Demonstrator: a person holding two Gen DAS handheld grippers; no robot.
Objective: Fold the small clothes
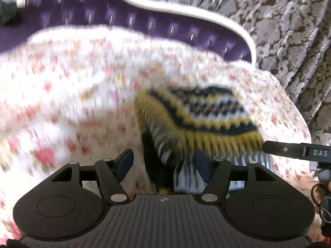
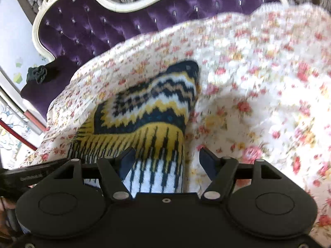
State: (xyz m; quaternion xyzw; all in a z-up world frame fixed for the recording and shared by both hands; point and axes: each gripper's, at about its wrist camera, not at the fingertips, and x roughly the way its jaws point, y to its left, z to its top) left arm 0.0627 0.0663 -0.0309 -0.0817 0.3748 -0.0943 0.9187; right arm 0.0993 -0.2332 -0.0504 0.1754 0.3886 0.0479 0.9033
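A small knitted garment, yellow, navy and white in zigzag bands, lies folded on a floral bedspread. Its near striped edge reaches between the fingers of my left gripper, which stands open; the cloth lies against the right finger and the left one is clear of it. In the right wrist view the same garment runs down between the fingers of my right gripper, also open, with a gap on the right side. Both views are blurred.
A purple tufted sofa back with a white frame rises behind the bedspread. Patterned curtains hang at the right. The right gripper's finger juts in at the left wrist view's right edge.
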